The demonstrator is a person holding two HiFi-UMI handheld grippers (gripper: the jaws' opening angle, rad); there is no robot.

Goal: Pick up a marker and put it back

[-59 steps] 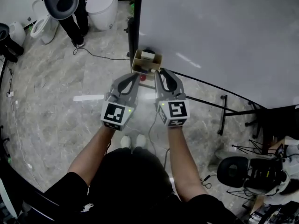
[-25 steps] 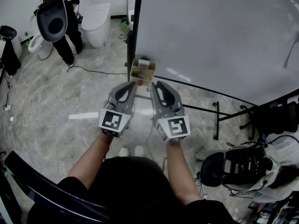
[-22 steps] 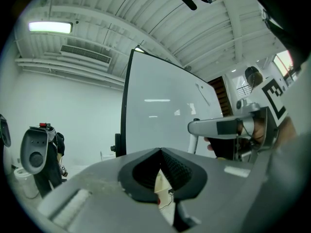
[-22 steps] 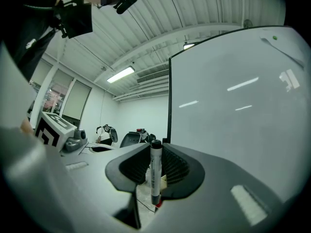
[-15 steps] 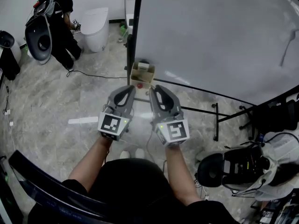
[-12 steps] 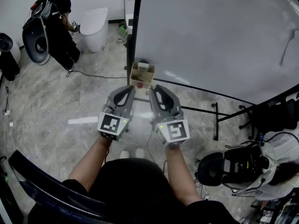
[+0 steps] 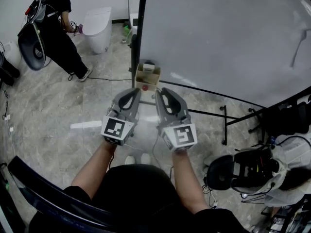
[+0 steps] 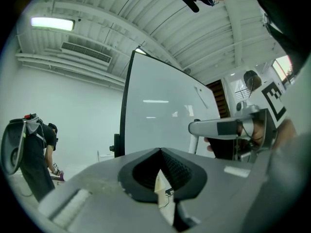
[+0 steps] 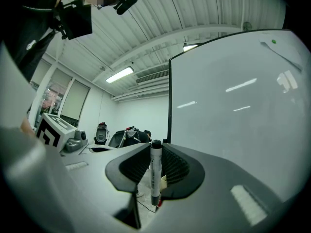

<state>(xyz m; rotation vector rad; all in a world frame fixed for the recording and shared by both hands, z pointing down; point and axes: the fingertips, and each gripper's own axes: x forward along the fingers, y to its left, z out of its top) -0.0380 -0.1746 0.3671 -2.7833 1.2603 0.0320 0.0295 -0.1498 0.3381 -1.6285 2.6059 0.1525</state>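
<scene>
My right gripper is shut on a white marker with a black cap, which stands upright between the ribbed pads. In the head view the right gripper and left gripper hover side by side just short of a small cardboard box on the whiteboard's ledge. A small red thing shows under the box. The left gripper has its tips together with nothing between them. The marker itself is hidden in the head view.
A large whiteboard on a black frame fills the upper right, its black feet spreading over the marble floor. At the back left are a person in black and a white toilet. A black chair sits lower right.
Both grippers have stayed nearly still in front of the box, the marker still held in the right one. The person at the back left has shifted about near the toilet.
</scene>
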